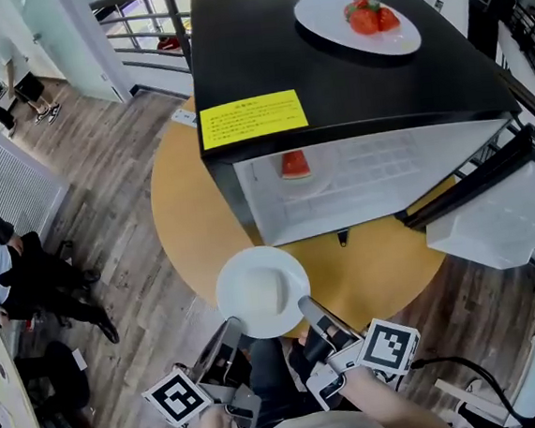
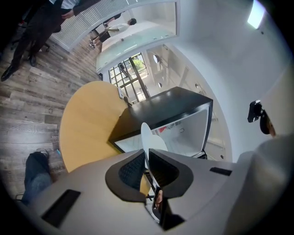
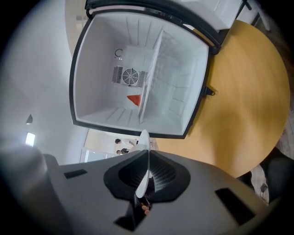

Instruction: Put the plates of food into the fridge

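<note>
Low in the head view, a white plate hangs level over the front edge of the round wooden table. What lies on it looks pale and I cannot make it out. My left gripper is shut on its near-left rim and my right gripper on its near-right rim. The plate's edge shows between the left gripper's pads. It also stands thin in the right gripper. The black fridge stands open, with a red slice on a plate inside. Another plate with red fruit sits on top.
The fridge door swings out to the right over the table's edge. A yellow label is stuck on the fridge top. The fridge's shelf and rear fan show in the right gripper view. People sit and stand at the left on the wood floor.
</note>
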